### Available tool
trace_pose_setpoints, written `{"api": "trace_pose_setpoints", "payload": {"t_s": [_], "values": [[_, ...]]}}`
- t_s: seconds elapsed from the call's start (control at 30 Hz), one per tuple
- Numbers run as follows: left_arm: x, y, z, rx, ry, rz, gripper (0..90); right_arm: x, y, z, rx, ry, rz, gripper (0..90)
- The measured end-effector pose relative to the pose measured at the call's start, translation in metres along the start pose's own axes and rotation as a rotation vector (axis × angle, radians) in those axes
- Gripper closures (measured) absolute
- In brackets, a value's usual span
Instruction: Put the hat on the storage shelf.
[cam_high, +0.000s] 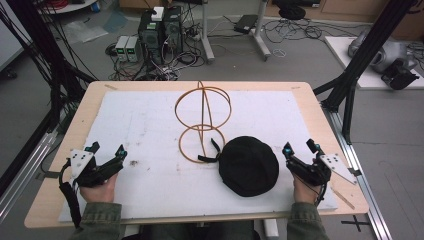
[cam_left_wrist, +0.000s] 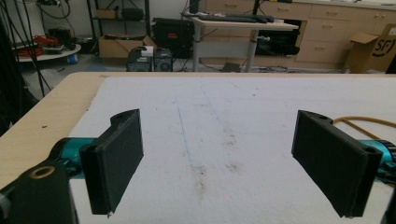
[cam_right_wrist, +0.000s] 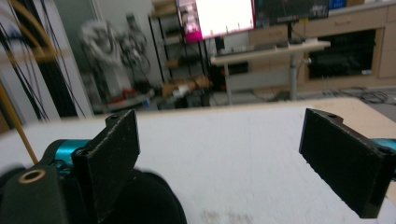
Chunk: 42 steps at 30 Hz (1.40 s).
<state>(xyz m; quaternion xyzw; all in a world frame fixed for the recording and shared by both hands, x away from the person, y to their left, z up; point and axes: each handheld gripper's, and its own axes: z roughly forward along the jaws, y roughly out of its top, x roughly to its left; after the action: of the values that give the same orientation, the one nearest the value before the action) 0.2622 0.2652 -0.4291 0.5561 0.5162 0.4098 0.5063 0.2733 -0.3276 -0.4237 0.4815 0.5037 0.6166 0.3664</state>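
Both grippers are wide open and holding nothing. The left gripper (cam_high: 107, 150) sits over bare white mat (cam_high: 150, 185), well away from everything. The right gripper (cam_high: 299, 147) is just beside the black cap (cam_high: 248, 166), not touching it. The cap lies flat and rumpled at the mat's front right, its strap against the wire hoop stand (cam_high: 202, 120).

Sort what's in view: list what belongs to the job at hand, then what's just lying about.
Belongs to the job:
- black cap, flat on the white mat, nearest the right claw
- wire hat stand, upright behind the cap
- left claw, open, holding nothing

Just lying about:
- white mat covering the table
- computer towers and cables on the floor beyond
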Motion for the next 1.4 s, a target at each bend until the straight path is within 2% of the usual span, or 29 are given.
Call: {"api": "trace_pose_setpoints", "payload": {"t_s": [0.07, 0.1, 0.3, 0.53, 0.6, 0.7, 0.8, 1.23, 1.3, 1.33, 1.37, 1.4], "values": [[0.001, 0.000, 0.000, -0.003, 0.003, -0.002, 16.9, -0.004, 0.003, -0.005, -0.047, -0.005, 0.030, 11.3], [0.001, 0.000, 0.000, -0.003, 0.006, 0.000, 16.9, -0.005, 0.004, -0.007, -0.050, -0.016, 0.025, 11.3], [0.002, 0.000, 0.000, -0.004, 0.003, -0.007, 17.0, -0.008, 0.003, -0.008, -0.021, -0.050, 0.007, 11.4], [0.002, 0.000, 0.001, 0.000, 0.000, -0.011, 17.4, -0.007, 0.001, -0.006, 0.009, -0.045, -0.009, 11.4], [0.003, 0.000, 0.001, 0.007, -0.012, -0.019, 18.3, -0.007, 0.001, -0.005, 0.017, -0.041, -0.003, 11.3], [0.003, 0.000, 0.001, 0.006, -0.015, -0.022, 18.8, -0.008, 0.001, -0.004, 0.033, -0.020, 0.018, 11.3], [0.004, -0.001, 0.001, 0.003, -0.013, -0.026, 18.8, -0.006, 0.002, -0.004, 0.031, -0.006, 0.011, 11.3], [0.005, -0.002, 0.002, 0.014, -0.007, -0.021, 18.5, 0.011, 0.008, 0.003, 0.093, 0.105, -0.062, 11.3], [0.005, -0.002, 0.002, 0.015, -0.010, -0.026, 18.5, 0.013, 0.008, 0.003, 0.103, 0.114, -0.061, 11.3], [0.005, -0.003, 0.001, 0.015, -0.007, -0.026, 18.5, 0.017, 0.008, 0.002, 0.115, 0.139, -0.072, 11.3], [0.005, -0.003, 0.001, 0.015, -0.007, -0.026, 18.5, 0.017, 0.008, 0.002, 0.115, 0.139, -0.072, 11.3], [0.005, -0.003, 0.002, 0.014, -0.009, -0.028, 18.5, 0.021, 0.009, 0.001, 0.128, 0.161, -0.097, 11.3]]}}
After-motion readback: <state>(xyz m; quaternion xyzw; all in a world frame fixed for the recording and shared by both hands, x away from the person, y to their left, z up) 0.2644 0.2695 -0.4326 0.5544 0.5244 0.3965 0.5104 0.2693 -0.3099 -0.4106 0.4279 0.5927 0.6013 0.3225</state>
